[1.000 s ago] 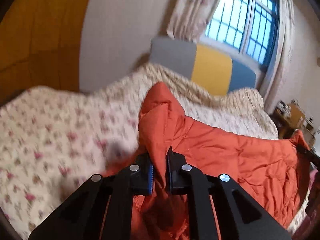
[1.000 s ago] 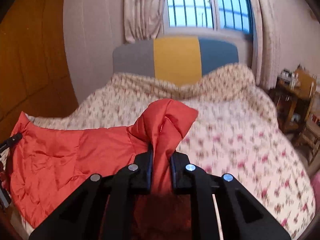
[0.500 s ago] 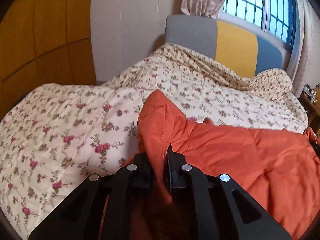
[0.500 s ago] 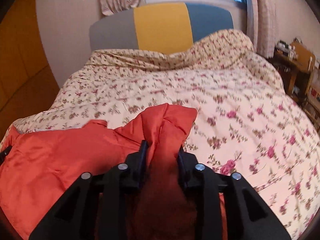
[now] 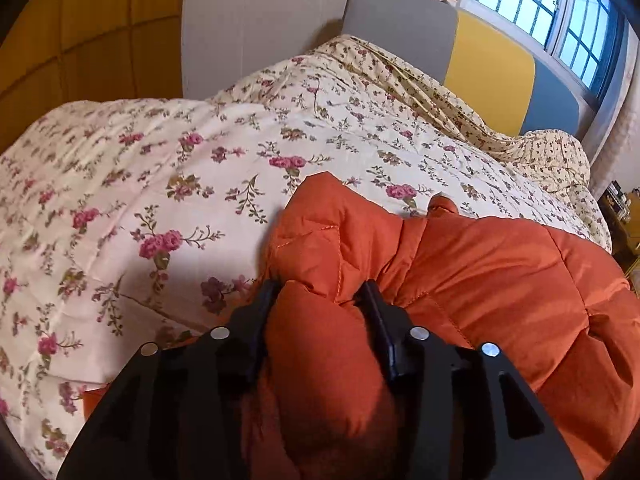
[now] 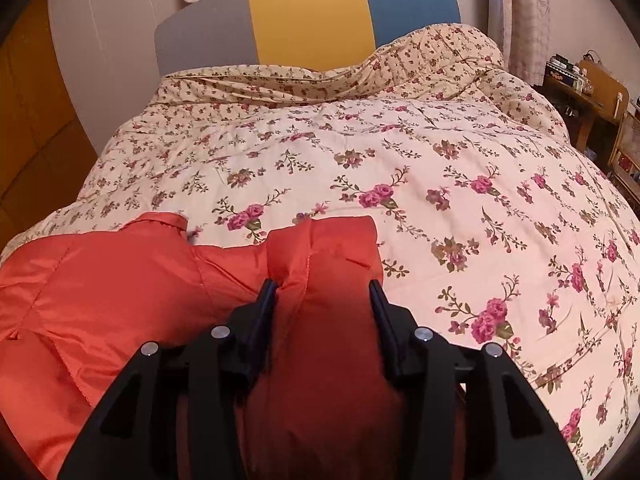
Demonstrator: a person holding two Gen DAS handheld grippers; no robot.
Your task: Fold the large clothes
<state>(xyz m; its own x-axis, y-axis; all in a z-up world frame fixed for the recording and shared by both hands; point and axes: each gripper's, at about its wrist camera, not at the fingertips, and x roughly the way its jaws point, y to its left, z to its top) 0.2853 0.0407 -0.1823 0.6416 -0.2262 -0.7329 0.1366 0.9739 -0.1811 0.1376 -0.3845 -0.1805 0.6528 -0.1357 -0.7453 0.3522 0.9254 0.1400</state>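
Observation:
An orange quilted jacket [image 5: 500,280] lies across the near part of a bed with a floral quilt [image 5: 200,160]. My left gripper [image 5: 320,296] is open, its jaws wide apart, with a puffy fold of the jacket lying loose between them. In the right wrist view the jacket [image 6: 120,280] spreads to the left. My right gripper [image 6: 322,284] is also open, with a fold of the jacket between its spread jaws. Both grippers are low over the quilt [image 6: 440,180].
A grey, yellow and blue headboard [image 6: 312,16] stands at the far end under a window [image 5: 552,8] with curtains. A wooden table with clutter [image 6: 588,84] is at the right of the bed. Yellow wall panels [image 5: 80,40] are at the left.
Both grippers came down toward the bed with the jacket and their jaws spread open, releasing the pinched folds. The jacket now rests on the quilt.

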